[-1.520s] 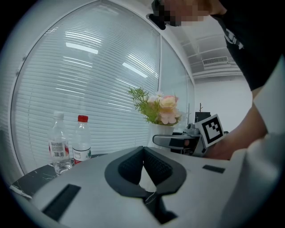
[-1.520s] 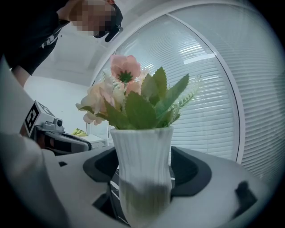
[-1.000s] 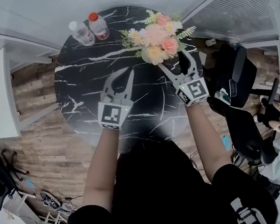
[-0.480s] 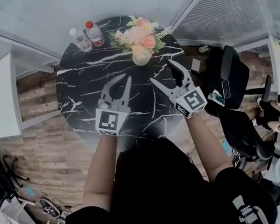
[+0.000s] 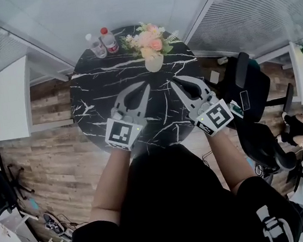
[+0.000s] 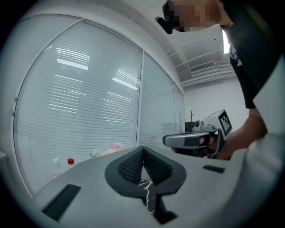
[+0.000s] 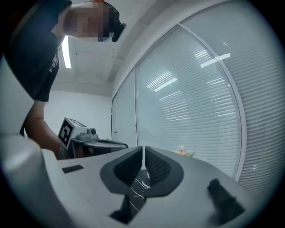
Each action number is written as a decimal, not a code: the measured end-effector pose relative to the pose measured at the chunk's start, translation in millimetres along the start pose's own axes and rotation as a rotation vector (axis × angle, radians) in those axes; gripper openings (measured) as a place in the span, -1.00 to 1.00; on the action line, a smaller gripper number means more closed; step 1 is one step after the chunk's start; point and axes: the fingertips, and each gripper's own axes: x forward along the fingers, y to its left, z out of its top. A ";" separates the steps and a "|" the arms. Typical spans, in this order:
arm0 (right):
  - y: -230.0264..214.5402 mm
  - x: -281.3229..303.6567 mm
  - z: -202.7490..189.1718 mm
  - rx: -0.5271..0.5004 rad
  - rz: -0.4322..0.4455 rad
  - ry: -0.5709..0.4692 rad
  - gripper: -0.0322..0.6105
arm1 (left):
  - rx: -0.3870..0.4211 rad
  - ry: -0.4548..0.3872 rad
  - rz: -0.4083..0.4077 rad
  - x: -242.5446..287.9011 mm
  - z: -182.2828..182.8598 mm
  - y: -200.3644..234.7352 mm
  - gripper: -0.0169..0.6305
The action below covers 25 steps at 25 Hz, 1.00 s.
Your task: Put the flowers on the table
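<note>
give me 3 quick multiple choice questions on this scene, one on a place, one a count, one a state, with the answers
1. Where do the flowers stand on the table?
A. at the far edge, right of the bottles
B. in the middle
C. at the near edge

2. How many bottles stand on the table?
A. one
B. two
C. four

3. What state is the right gripper in?
A. shut on the flowers
B. wide open
C. shut with nothing in it

Answers:
1 A, the head view shows the flowers at the table's far rim, just right of the bottles.
2 B, one has a red cap and one a white cap.
3 C, its jaws have just been closing and now meet, with nothing between them.
</note>
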 end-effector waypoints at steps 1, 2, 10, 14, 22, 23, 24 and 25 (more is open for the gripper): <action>3.8 -3.0 5.9 -0.008 0.012 0.001 -0.80 | 0.001 -0.004 -0.001 -1.7 5.6 -4.9 -0.91; 7.6 -5.5 10.8 -0.012 0.023 0.003 -0.81 | 0.004 -0.008 -0.001 -3.9 11.3 -9.5 -0.91; 32.5 -16.7 37.0 -0.028 0.087 -0.015 -0.84 | 0.025 -0.008 -0.001 -20.2 45.7 -39.3 -0.91; 42.9 -23.2 44.6 -0.034 0.109 -0.031 -0.84 | 0.031 -0.019 0.008 -26.1 52.7 -48.5 -0.91; 47.0 -25.5 49.5 -0.038 0.117 -0.026 -0.84 | 0.036 -0.010 0.002 -29.2 56.9 -54.4 -0.91; 47.2 -25.6 49.4 -0.039 0.117 -0.024 -0.84 | 0.037 -0.010 -0.002 -29.0 57.9 -54.8 -0.91; 47.4 -25.4 49.2 -0.040 0.117 -0.022 -0.84 | 0.037 -0.010 -0.004 -28.8 58.6 -54.9 -0.91; 47.6 -25.1 48.9 -0.040 0.117 -0.021 -0.84 | 0.038 -0.008 -0.007 -28.7 58.6 -55.0 -0.91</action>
